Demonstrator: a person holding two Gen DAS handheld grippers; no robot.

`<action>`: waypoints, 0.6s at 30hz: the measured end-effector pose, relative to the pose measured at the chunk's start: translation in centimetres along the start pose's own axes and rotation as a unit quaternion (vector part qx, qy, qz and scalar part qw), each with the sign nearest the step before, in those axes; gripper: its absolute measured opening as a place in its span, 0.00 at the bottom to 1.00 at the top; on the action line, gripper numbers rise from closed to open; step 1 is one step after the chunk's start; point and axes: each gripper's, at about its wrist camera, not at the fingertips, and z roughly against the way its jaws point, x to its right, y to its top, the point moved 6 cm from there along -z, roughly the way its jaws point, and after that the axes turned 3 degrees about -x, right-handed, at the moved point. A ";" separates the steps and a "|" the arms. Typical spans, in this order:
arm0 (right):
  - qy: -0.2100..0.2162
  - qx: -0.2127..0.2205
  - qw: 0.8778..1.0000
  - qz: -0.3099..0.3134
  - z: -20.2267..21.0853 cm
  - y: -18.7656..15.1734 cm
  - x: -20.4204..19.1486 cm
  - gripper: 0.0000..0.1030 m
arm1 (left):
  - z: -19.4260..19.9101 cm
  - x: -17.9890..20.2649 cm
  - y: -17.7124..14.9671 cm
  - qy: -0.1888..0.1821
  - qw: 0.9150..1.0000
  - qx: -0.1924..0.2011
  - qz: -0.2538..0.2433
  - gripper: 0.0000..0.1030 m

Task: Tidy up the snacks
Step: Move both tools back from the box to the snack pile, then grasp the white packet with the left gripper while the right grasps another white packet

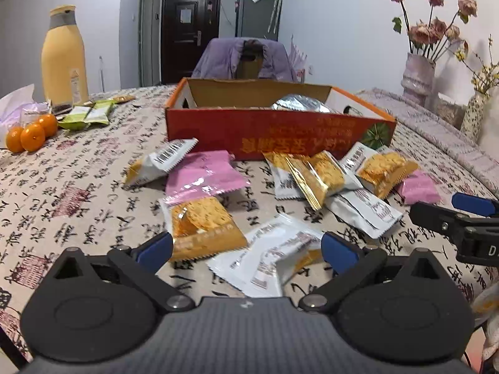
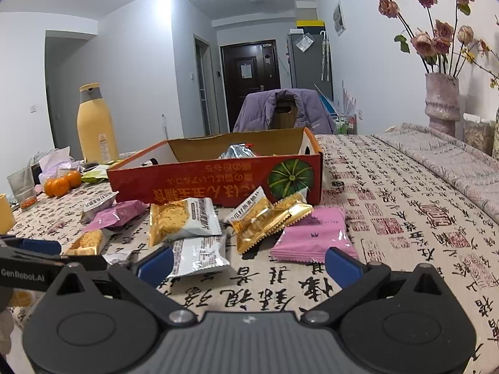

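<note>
Left tool: the left tool (image 1: 246, 246) stood wide open over the tabletop (image 1: 93, 187), gripping nothing; its blue fingertips (image 1: 156, 247) flanked a gold cracker packet (image 1: 202, 224) and a white packet (image 1: 271, 258) lying between them.
Right tool: the right tool (image 2: 249, 263) was also spread wide and empty, a white packet (image 2: 199, 254) by its left pad and a pink packet (image 2: 315, 238) just ahead of its right pad.
Snacks: loose packets lay scattered on the cloth in front of the box, some overlapping; in the left wrist view a second pink packet (image 1: 202, 176) lay at 11 o'clock from the tool, more gold ones (image 1: 324, 174) at 1 o'clock.
Box: the red cardboard box (image 1: 274, 131) sat at 12 o'clock beyond the snacks, open-topped, with a silver foil bag (image 1: 299, 104) inside.
Far left: oranges (image 1: 31, 134), green packets (image 1: 90, 115) and a yellow bottle (image 1: 64, 59) stood at 10 o'clock.
Far right: a vase of dried roses (image 2: 443, 103) stood at 2 o'clock.
</note>
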 end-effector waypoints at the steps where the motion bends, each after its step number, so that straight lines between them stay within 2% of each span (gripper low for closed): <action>1: 0.001 0.000 1.000 -0.001 0.0 0.0 0.0 1.00 | -0.1 0.2 0.0 -0.001 1.000 -0.004 0.001 1.00; 4: 0.003 0.000 1.000 -0.001 0.0 -0.1 0.0 1.00 | -0.6 0.7 -0.2 -0.005 1.000 -0.020 0.005 0.95; 5: 0.004 0.000 1.000 -0.001 0.0 -0.1 0.0 1.00 | -0.8 0.9 -0.3 -0.008 1.000 -0.027 0.005 0.86; 8: 0.004 0.000 1.000 -0.002 0.0 -0.2 0.1 1.00 | -1.1 1.6 -0.4 -0.004 1.000 -0.025 -0.010 0.76; 10: 0.003 0.000 1.000 -0.003 0.1 -0.2 0.2 1.00 | -1.1 2.0 -0.4 -0.005 1.000 -0.023 -0.015 0.63; 11: 0.003 0.000 1.000 -0.004 0.1 -0.3 0.2 1.00 | -1.0 2.1 -0.4 -0.008 1.000 -0.021 -0.019 0.53; 14: 0.002 0.001 1.000 -0.006 0.2 -0.3 0.4 1.00 | -0.5 2.6 -0.3 -0.022 0.999 -0.015 -0.025 0.48; 18: 0.003 0.002 1.000 -0.008 0.3 -0.4 0.5 1.00 | -0.3 3.0 0.1 -0.025 0.999 -0.009 -0.031 0.51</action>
